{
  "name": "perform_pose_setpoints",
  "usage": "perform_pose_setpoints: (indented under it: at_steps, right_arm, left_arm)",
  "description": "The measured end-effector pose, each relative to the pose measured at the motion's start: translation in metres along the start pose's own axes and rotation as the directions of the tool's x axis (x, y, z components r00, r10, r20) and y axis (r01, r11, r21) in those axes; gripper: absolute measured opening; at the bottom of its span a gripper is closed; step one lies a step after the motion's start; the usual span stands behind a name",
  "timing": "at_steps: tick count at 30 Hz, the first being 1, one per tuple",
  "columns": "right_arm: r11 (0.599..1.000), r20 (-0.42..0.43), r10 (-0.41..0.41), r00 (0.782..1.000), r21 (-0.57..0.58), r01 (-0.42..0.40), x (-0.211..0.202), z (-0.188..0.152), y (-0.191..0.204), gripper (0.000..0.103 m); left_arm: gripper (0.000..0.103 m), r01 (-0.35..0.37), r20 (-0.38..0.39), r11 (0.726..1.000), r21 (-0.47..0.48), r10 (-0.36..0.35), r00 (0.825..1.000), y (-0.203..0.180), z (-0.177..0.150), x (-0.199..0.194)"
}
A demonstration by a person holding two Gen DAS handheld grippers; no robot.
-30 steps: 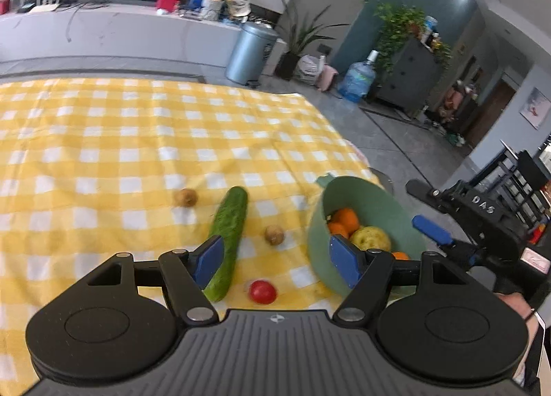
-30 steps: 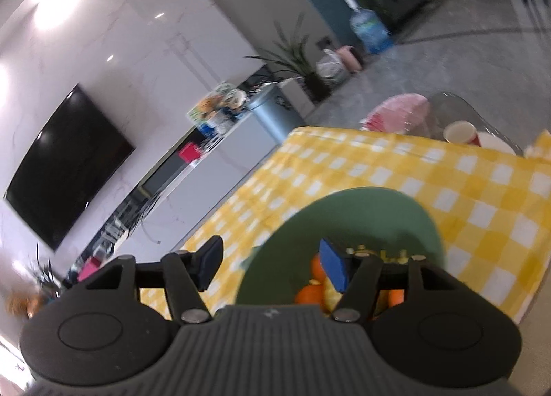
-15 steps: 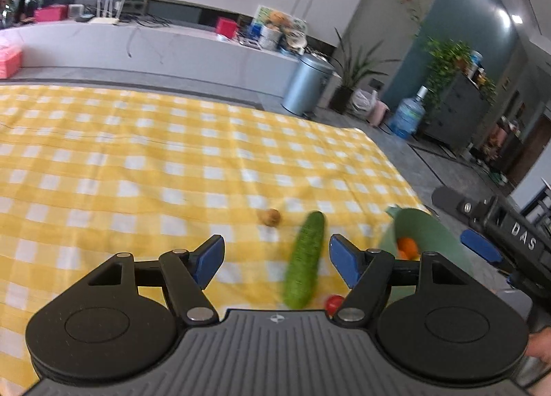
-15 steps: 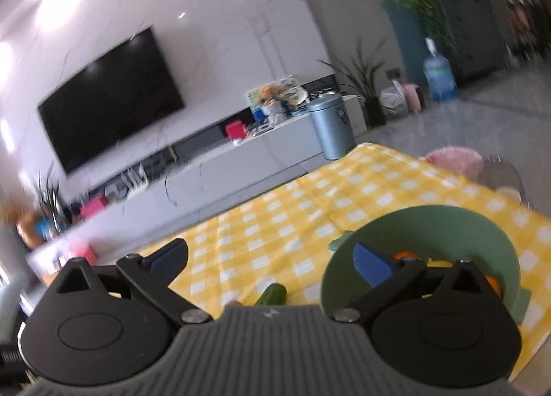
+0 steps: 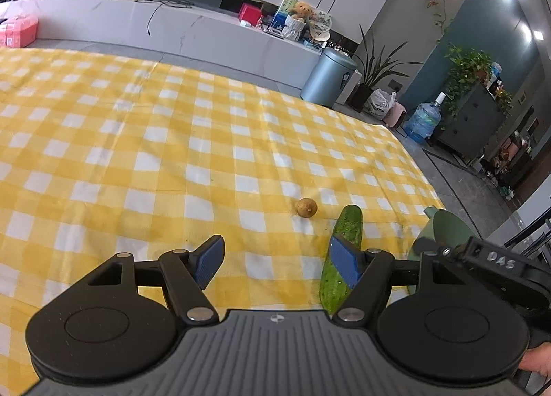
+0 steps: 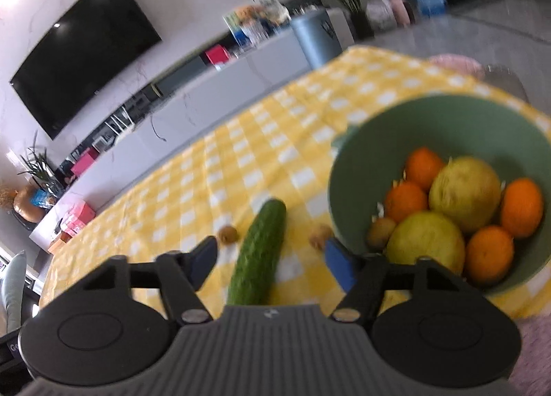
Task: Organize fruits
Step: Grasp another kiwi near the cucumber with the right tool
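The cucumber point(image 6: 259, 251) lies lengthwise between the right gripper point(image 6: 272, 258)'s wide-open, empty fingers — nearer than the left gripper point(image 5: 275, 260) (also wide, empty) — pointing away beside the green bowl point(image 6: 347, 168).

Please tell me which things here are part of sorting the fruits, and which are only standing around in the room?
Part of the job:
- green bowl holding oranges and yellow fruits
- cucumber on the cloth
- two small brown fruits on the cloth

Only standing around:
- television
- bin
- water bottle
- potted plants
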State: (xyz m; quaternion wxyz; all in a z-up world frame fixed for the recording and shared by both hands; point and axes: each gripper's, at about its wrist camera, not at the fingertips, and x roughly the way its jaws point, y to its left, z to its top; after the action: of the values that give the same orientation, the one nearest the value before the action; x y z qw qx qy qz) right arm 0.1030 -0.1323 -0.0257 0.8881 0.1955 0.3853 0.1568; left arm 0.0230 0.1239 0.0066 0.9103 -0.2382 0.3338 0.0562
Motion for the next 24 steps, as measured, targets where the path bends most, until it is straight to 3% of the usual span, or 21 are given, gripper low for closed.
perform_pose_setpoints:
  at_steps: [2, 4, 9, 12, 19, 24]
  right_arm:
    - [0.998, -0.034, -0.056, 0.998, 0.021, 0.057, 0.011, -0.004, 0.003, 0.026]
    - [0.992, -0.075, -0.108, 0.991, 0.064, 0.113, 0.023, -0.006, 0.006, 0.018]
    - [0.914, -0.079, -0.223, 0.972, 0.329, 0.237, 0.044, -0.009, -0.001, 0.018]
    - [0.863, 0.007, -0.233, 0.972, 0.462, 0.203, 0.045, -0.015, -0.007, 0.019]
    - [0.802, -0.013, -0.298, 0.955, 0.539, 0.258, 0.063, -0.015, -0.011, 0.020]
    - [0.782, 0.030, -0.338, 0.941, 0.565, 0.263, 0.069, -0.015, -0.010, 0.021]
  left_arm:
    - [0.082, -0.015, -0.002, 1.000, 0.001, 0.015, 1.000, 0.000, -0.002, 0.005]
    - [0.082, -0.023, -0.002, 1.000, 0.010, 0.023, 1.000, -0.001, -0.002, 0.009]
    - [0.082, -0.052, 0.001, 0.998, 0.044, 0.052, 0.999, -0.003, -0.006, 0.011]
    - [0.082, -0.078, 0.039, 0.991, 0.112, 0.074, 0.996, -0.009, -0.007, 0.007]
    - [0.082, -0.067, 0.040, 0.994, 0.088, 0.064, 0.997, -0.001, -0.004, 0.010]
    - [0.081, -0.066, 0.020, 0.992, 0.104, 0.065, 0.998, 0.000, -0.005, 0.016]
